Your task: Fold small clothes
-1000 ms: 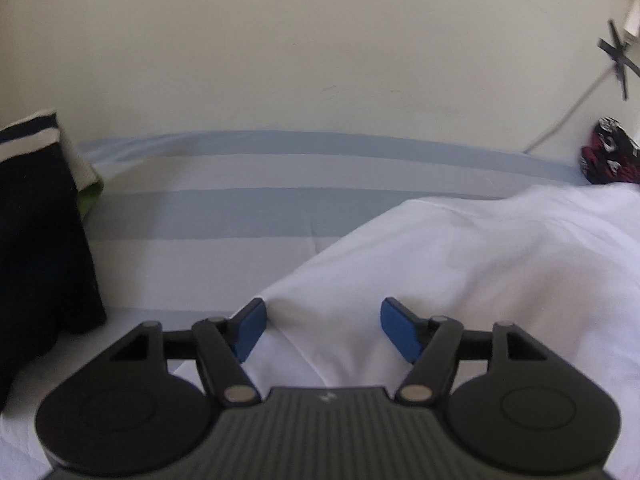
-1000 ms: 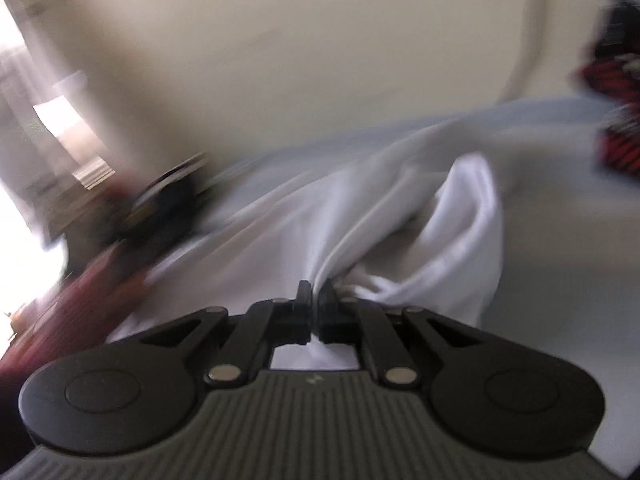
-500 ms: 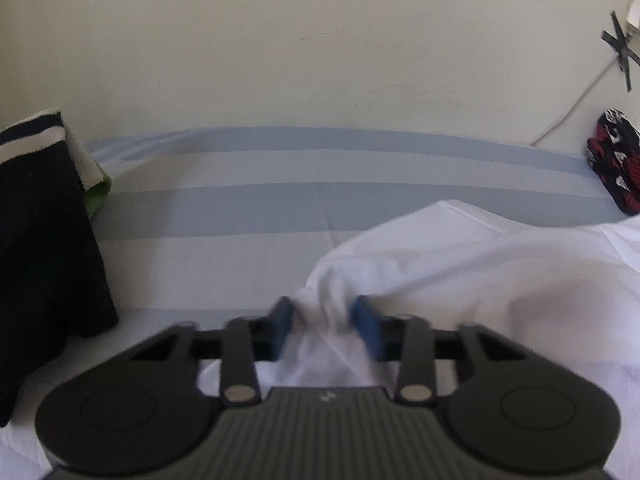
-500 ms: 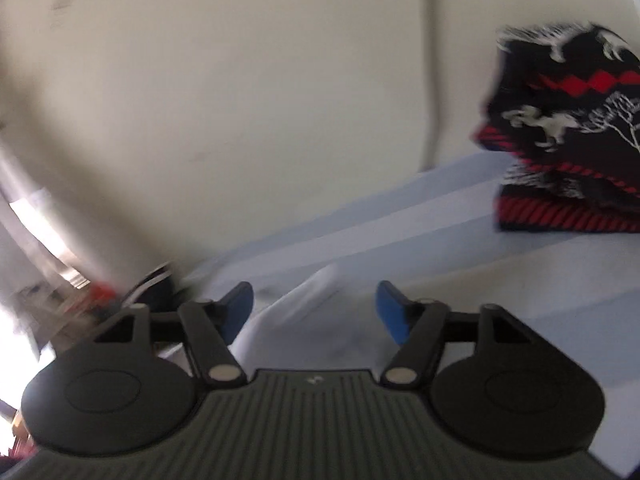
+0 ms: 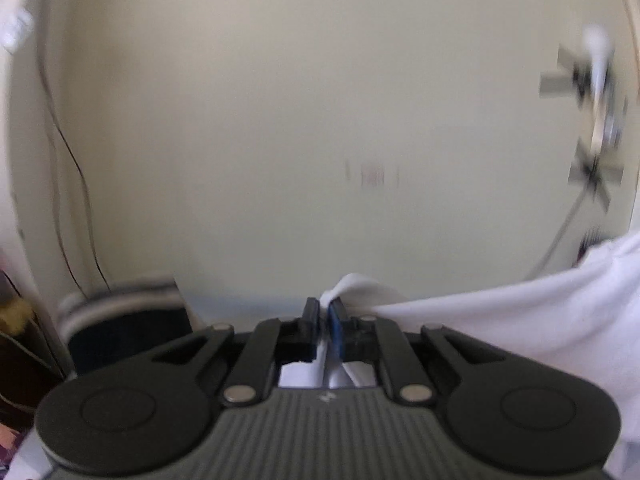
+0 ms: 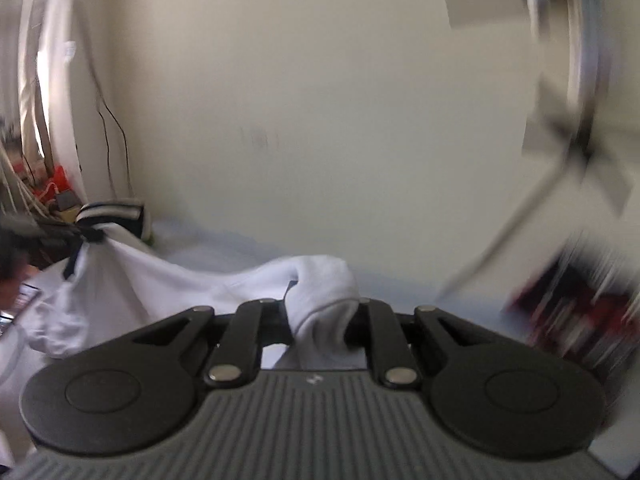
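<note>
A white garment [image 5: 520,320] hangs lifted between both grippers above the striped blue bed sheet [image 6: 400,280]. In the left wrist view my left gripper [image 5: 324,312] is shut on a pinched corner of it, and the cloth trails off to the right. In the right wrist view my right gripper [image 6: 320,310] has its jaws closing on a thick bunched fold of the white garment [image 6: 200,280], which hides the pads. At the far left of that view the left gripper [image 6: 86,236] holds the other end. Both views are blurred.
A dark garment with white stripes [image 5: 128,320] lies at the left by the wall, also in the right wrist view as the striped dark garment [image 6: 116,212]. A red and black patterned garment [image 6: 572,312] sits at the right. A taped cable [image 5: 592,128] runs down the wall.
The left gripper closed on the cloth's edge and rose. The right gripper let go, opened wide, then closed on another fold and rose. Both views now tilt up toward the wall.
</note>
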A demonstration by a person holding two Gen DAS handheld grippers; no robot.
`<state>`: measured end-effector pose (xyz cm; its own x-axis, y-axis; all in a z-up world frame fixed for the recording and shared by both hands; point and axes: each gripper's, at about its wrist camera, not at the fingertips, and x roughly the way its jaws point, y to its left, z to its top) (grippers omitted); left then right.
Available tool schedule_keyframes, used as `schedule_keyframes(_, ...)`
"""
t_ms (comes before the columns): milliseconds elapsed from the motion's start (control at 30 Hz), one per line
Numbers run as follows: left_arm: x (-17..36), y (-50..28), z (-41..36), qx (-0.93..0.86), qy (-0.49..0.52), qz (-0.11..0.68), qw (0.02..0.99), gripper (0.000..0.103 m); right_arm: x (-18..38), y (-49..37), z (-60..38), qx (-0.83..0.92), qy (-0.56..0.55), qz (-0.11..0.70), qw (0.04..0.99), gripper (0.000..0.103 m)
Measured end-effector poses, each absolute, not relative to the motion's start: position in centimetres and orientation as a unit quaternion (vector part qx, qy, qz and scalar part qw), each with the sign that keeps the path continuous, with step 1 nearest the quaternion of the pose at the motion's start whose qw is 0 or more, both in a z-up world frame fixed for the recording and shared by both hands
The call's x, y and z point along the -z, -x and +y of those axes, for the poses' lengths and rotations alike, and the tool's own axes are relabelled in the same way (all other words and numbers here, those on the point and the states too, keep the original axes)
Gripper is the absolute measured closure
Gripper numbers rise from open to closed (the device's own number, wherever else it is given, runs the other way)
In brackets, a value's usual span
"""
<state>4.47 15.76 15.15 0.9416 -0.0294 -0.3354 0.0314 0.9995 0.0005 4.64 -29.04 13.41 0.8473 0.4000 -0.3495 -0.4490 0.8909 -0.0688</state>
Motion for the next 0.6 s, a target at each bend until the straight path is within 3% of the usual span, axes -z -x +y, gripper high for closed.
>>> schedule_keyframes(167, -22.5, 3.0, 16.2, 0.003, 0.057, 0.021, 0.998, 0.097, -20.2, 6.1, -24.4, -0.168, 0.165, -0.011, 0.972, 0.087)
schedule_keyframes(333, -29.4, 10.9, 16.3, 0.002, 0.100, -0.128, 0.987, 0.097, -26.8, 14.9, -21.2, -0.141, 0.174, -0.139, 0.964, 0.087)
schedule_keyframes(600, -38.0, 18.9, 14.5, -0.030, 0.080, -0.286, 0.954, 0.097, -35.2, 20.4, -26.4, -0.116, 0.128, -0.235, 0.957, 0.087)
